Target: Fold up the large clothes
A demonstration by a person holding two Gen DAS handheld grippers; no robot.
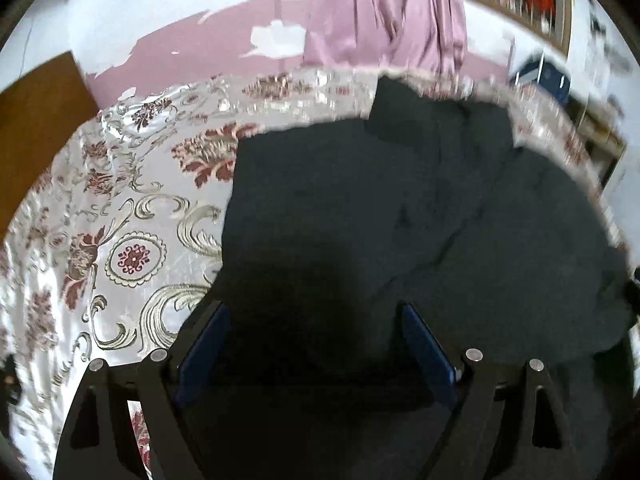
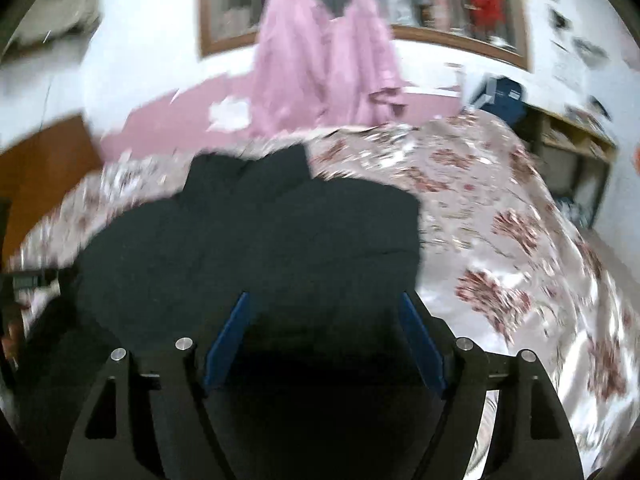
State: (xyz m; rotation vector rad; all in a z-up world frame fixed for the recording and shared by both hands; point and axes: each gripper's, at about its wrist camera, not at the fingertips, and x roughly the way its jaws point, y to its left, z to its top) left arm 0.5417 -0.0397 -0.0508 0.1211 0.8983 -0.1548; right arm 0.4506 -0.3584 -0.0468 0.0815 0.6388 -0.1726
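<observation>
A: Left wrist view: dark charcoal knitted garment [image 1: 400, 208] lying flat on shiny floral satin bedspread [image 1: 120, 216], reaching toward far bed edge below hanging pink satin curtain [image 1: 384, 16]. Left gripper [image 1: 316, 320] hovering over near part of cloth, blue-padded fingers [image 1: 208, 344] spread wide, nothing pinched.

B: Right wrist view: right gripper [image 2: 324, 308] also standing open above same dark cloth [image 2: 248, 232]; pads [image 2: 424, 344] not pressing on fabric. Blurring throughout, so contact with cloth not resolvable.

A: Noting orientation. Long axis probably running from grippers away toward curtain; narrower squared tab at far end, likely collar or folded sleeve, pointing at wall. Diagonal crease crossing middle. Cannot tell front from back.

B: Logging risks. Closing here, over mid-cloth, likely catching several layers at once, or only top layer, and dragging existing fold askew.

A: Also slippery-looking satin underneath: possibly pinching bedspread along with hem, then lifting both.

B: Uneven grips between two hands possibly skewing next fold off long axis. Far end lying close to bed edge; pushing forward risking cloth sliding off.

A: Judging safest: seeking clear near edge before closing.
</observation>
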